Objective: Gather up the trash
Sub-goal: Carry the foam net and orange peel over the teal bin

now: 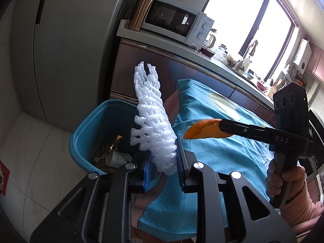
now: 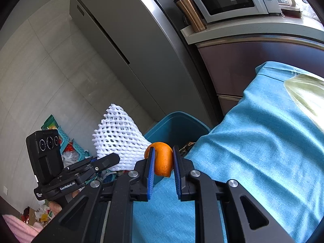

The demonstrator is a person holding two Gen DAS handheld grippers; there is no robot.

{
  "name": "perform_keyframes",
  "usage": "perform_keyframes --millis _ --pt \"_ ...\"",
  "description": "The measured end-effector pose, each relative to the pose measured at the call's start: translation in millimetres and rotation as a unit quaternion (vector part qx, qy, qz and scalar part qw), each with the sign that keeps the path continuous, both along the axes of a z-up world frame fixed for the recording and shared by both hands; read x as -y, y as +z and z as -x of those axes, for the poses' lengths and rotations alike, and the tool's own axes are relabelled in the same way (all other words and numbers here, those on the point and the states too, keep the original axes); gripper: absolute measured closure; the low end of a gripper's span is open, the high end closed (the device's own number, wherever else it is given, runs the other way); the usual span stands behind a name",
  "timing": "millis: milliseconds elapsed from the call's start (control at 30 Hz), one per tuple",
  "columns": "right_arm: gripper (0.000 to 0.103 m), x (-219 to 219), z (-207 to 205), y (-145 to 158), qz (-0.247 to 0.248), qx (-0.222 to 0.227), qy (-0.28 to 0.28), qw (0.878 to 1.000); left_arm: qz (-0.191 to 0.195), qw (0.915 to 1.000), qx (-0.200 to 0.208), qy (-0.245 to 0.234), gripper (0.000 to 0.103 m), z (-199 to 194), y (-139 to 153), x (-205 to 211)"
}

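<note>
My left gripper (image 1: 164,168) has its jaws clamped on the white foam fruit net (image 1: 150,117), which stands up above the near rim of the blue bin (image 1: 85,133). My right gripper (image 2: 163,162) has its jaws pressed on a piece of orange peel (image 2: 162,158), held over the left edge of the tabletop's blue cloth (image 2: 253,141), just beside the bin. Crumpled trash (image 1: 110,151) lies inside the bin. Beyond stand the grey fridge (image 1: 70,50) and, to the right, a microwave (image 1: 176,24).

Bin (image 2: 178,125) floor hidden behind tablecloth (image 2: 253,141)
</note>
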State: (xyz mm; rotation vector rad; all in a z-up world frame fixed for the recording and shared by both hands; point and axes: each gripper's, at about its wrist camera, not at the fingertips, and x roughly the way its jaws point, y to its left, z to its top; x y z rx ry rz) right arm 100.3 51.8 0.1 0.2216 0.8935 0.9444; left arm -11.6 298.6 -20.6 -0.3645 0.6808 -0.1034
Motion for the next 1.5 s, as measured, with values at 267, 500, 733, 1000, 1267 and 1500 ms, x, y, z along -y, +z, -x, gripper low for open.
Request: perform_keyframes --millis 267,500,733,1000,1267,1500 --pt "0.087 -10.3 -0.5 -1.9 0.007 -0.002 0.007 1.000 0.000 1.0000 -0.006 0.004 0.082 0.6 -4.9 -1.5" --pt "0.087 -16.1 -2.6 -3.7 0.011 -0.003 0.010 1.000 -0.006 0.9999 -0.011 0.005 0.082 -1.2 -9.1 -0.4" --pt "0.087 -21.2 -4.4 -5.8 0.014 -0.003 0.014 1.000 -0.006 0.9999 -0.013 0.006 0.082 -1.8 -9.9 1.1" --pt "0.087 -27.6 -7.2 -8.6 0.020 -0.003 0.018 1.000 -0.009 0.9997 -0.021 0.013 0.082 -4.5 -17.0 -1.6" --pt "0.087 -36.8 -10.6 -11.6 0.031 -0.003 0.020 0.999 -0.008 0.9992 -0.034 0.019 0.082 -10.2 -27.4 -3.6" --pt "0.087 -45.3 -12.9 -14.9 0.039 -0.004 0.020 0.999 -0.007 0.9989 -0.041 0.022 0.082 -18.2 -31.5 -3.8"
